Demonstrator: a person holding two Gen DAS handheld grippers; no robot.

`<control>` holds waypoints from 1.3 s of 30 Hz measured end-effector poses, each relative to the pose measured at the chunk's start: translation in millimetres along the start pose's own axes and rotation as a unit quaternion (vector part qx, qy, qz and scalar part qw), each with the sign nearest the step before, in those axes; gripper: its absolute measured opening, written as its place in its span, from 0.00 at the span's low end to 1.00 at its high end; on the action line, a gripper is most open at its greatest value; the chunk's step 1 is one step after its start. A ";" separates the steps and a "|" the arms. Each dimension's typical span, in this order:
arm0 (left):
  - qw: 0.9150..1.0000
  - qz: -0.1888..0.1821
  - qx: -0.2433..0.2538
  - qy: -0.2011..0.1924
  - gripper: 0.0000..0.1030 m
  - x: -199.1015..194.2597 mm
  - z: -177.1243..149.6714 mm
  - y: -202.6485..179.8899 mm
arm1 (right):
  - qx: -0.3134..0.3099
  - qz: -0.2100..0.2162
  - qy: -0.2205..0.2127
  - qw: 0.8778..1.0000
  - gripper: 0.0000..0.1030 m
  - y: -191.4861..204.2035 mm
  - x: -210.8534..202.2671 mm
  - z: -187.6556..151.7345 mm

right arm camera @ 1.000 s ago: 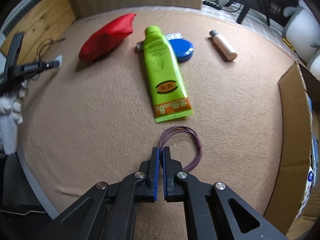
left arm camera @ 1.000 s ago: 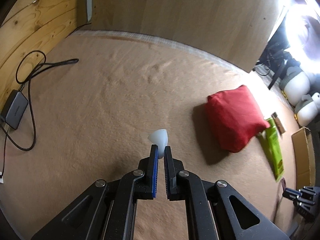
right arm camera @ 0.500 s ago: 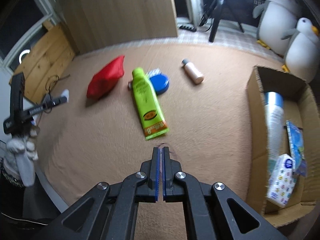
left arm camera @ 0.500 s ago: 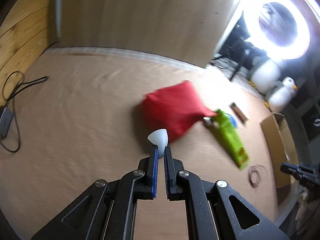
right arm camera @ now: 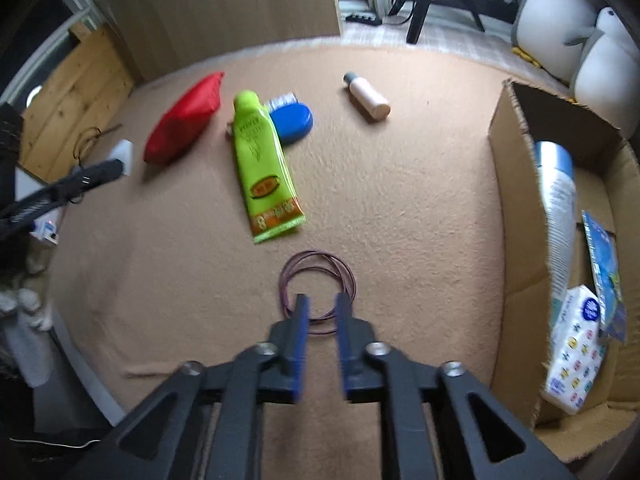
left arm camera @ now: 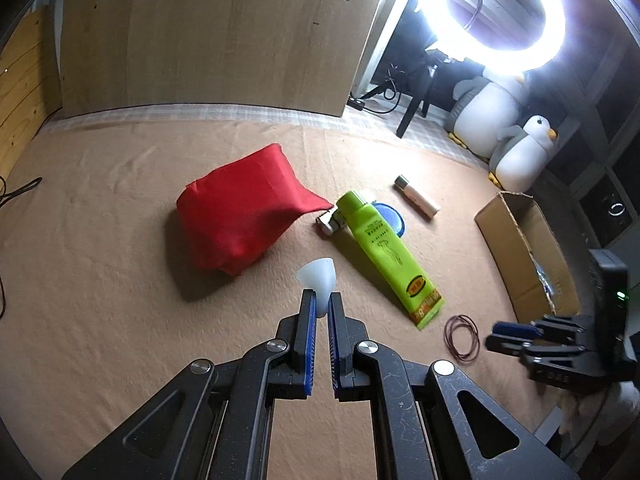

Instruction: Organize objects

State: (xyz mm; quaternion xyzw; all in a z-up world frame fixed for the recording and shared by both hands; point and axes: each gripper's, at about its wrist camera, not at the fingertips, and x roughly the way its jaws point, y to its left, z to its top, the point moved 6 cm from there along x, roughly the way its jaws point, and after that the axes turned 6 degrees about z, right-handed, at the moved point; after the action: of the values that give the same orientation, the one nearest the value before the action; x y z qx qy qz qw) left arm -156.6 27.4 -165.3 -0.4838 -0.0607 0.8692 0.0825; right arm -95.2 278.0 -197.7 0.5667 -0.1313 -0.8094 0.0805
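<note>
My left gripper [left arm camera: 322, 300] is shut on the narrow end of a small white cone [left arm camera: 318, 274], held above the tan carpet near a red pouch [left arm camera: 240, 216]. The jaws of my right gripper [right arm camera: 322, 304] are opening. A thin purple loop [right arm camera: 316, 288] lies flat on the carpet under its fingertips, and the pads do not press on it. A green tube [right arm camera: 264, 164], a blue tin [right arm camera: 292, 120] and a beige bottle [right arm camera: 368, 98] lie farther off. In the right wrist view the left gripper [right arm camera: 116, 168] and the cone [right arm camera: 124, 154] show at the left edge.
An open cardboard box [right arm camera: 516, 184] stands at the right, holding a spray can [right arm camera: 556, 200], a tissue pack [right arm camera: 572, 344] and a blue packet. Two penguin plush toys [left arm camera: 516, 148], a lit ring light [left arm camera: 488, 16] and a wooden panel [left arm camera: 208, 40] border the carpet's far side.
The left gripper swung right with the cone, bringing the pouch, tube and box into view. The right gripper's jaws parted and let go of the purple loop, which now lies round on the carpet.
</note>
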 end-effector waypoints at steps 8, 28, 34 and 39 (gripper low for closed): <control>1.000 0.006 -0.003 0.003 0.05 -4.1 -13.1 9.0 | -0.022 -0.038 0.037 0.998 0.30 -7.0 26.8 8.0; 1.000 -0.004 -0.013 0.001 0.05 -1.7 -23.7 15.1 | -0.121 -0.070 0.083 0.987 0.03 21.7 30.8 -1.2; 1.000 -0.008 -0.013 0.002 0.05 0.8 -22.5 8.1 | -0.116 -0.059 0.049 0.990 0.03 24.8 0.9 -4.1; 1.000 -0.017 0.001 0.001 0.05 1.5 -17.9 -11.3 | -0.114 -0.056 0.017 0.992 0.03 29.1 -26.5 1.9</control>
State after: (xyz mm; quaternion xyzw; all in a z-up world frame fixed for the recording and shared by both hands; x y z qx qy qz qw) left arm -141.2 39.2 -173.8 -0.4836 -0.0678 0.8671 0.0983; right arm -88.3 257.9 -164.5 0.5738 -0.0049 -0.8127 0.1016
